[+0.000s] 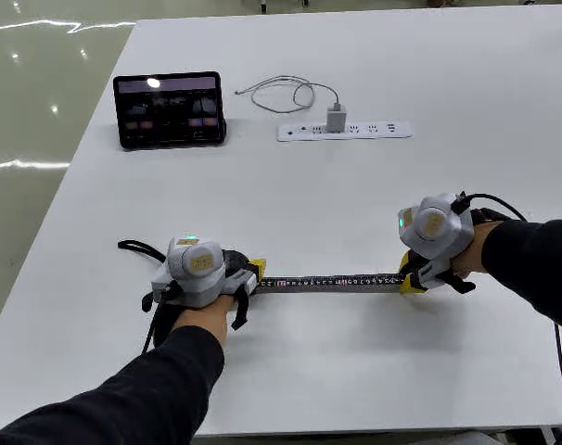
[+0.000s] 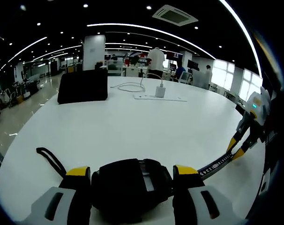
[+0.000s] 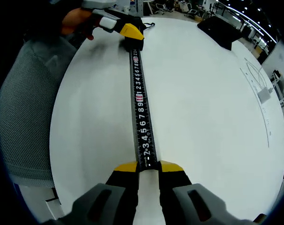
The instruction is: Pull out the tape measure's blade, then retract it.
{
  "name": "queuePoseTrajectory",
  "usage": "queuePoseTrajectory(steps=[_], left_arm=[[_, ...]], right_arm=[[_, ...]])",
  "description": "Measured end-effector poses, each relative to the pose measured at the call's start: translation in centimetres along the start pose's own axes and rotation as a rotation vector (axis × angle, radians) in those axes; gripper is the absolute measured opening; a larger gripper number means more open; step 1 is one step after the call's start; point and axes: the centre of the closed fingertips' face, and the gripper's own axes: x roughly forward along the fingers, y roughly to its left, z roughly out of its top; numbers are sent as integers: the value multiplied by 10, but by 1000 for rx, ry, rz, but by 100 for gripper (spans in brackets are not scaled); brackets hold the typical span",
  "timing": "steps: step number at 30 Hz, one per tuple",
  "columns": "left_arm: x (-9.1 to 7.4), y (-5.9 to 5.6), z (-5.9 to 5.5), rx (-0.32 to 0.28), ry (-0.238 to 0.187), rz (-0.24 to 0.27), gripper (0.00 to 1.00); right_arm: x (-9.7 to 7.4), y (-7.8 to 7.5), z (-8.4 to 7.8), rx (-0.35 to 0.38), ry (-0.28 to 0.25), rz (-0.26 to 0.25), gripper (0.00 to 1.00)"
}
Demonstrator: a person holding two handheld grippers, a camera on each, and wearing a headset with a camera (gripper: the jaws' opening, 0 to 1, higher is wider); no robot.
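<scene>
left gripper (image 2: 131, 171): clamped on the tape measure (image 2: 130, 185), yellow tips hugging its black body on both sides
right gripper (image 3: 148, 166): jaws pinched together on the blade (image 3: 141, 108), right by the lowest numbers
tape measure: near the desk's (image 1: 309, 204) front edge, toward the left corner
blade: pulled out, running along the front edge from the body over to the right gripper, numbers facing up
strap (image 2: 50, 159): black loop lying on the desk just left of the body
back of desk: dark tablet (image 1: 168, 109) propped toward the back-left corner, white power strip (image 1: 374, 131) beside it with a charger (image 1: 337, 119) plugged in and its cable (image 1: 281, 93) looped
</scene>
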Motion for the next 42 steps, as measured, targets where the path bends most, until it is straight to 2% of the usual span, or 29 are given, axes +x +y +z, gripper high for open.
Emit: queuePoseTrajectory(steps=[9,32,42], left_arm=[[1,1,-5,57,45,11,65],[-1,0,-4,51,60,-2,64],[0,-1,-5,48,67,-3,64]], right_arm=[[0,0,0,11,-17,1,11],[1,1,4,2,-27,-1,11],[5,-3,7,10,-31,-5,11]])
